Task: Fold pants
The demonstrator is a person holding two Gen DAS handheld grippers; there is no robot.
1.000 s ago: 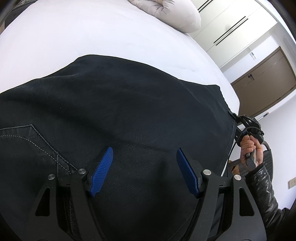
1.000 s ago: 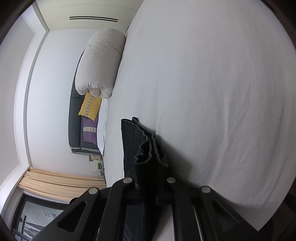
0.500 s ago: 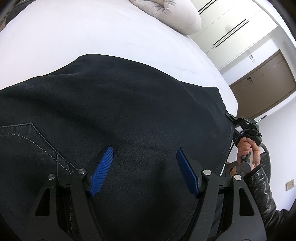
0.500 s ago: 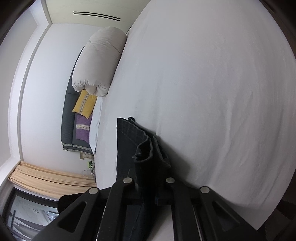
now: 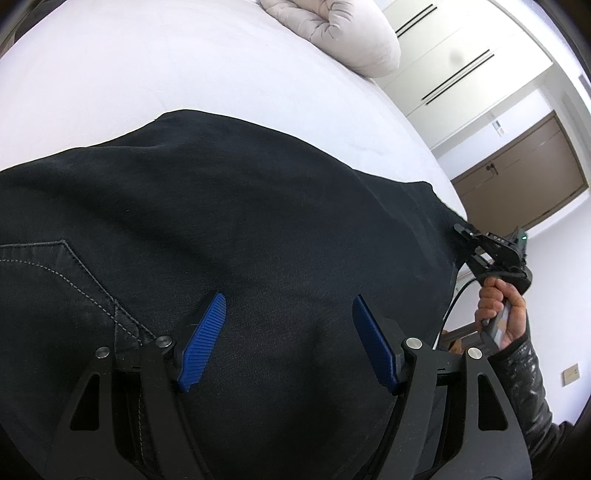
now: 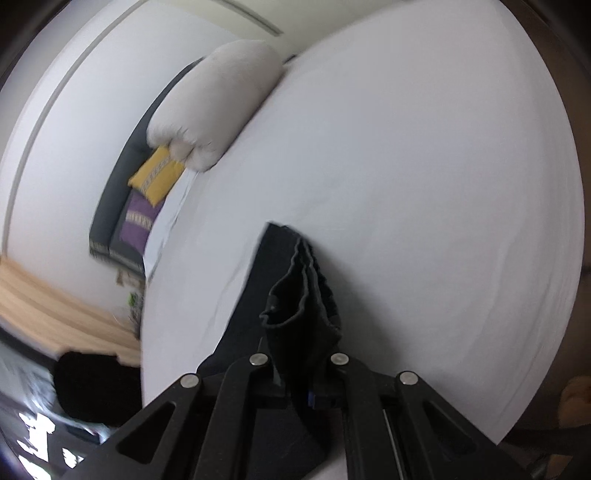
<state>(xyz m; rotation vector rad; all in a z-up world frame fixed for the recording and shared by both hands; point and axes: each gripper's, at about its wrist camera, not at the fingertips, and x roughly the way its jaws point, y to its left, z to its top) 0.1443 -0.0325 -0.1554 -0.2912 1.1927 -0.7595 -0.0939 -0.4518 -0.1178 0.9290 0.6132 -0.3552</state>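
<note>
Black pants (image 5: 258, 229) lie spread on a white bed (image 5: 147, 74), a stitched back pocket at the left. My left gripper (image 5: 288, 332) is open just above the fabric, its blue pads (image 5: 201, 338) empty. My right gripper (image 6: 301, 369) is shut on the bunched hem end of the pants (image 6: 295, 295) and holds it above the sheet. In the left wrist view the right gripper (image 5: 465, 236) shows at the far right, clamped on the pants' edge, with the hand holding it.
A rolled pale duvet (image 5: 340, 33) lies at the head of the bed; it also shows in the right wrist view (image 6: 221, 96). Yellow and purple cushions (image 6: 147, 195) lie beside it. White wardrobe doors (image 5: 454, 62) and a brown door (image 5: 524, 177) stand beyond the bed.
My right gripper has rotated and lifted with the hem in it; the view is blurred by motion. In the left wrist view it rose slightly. My left gripper has stayed open in place.
</note>
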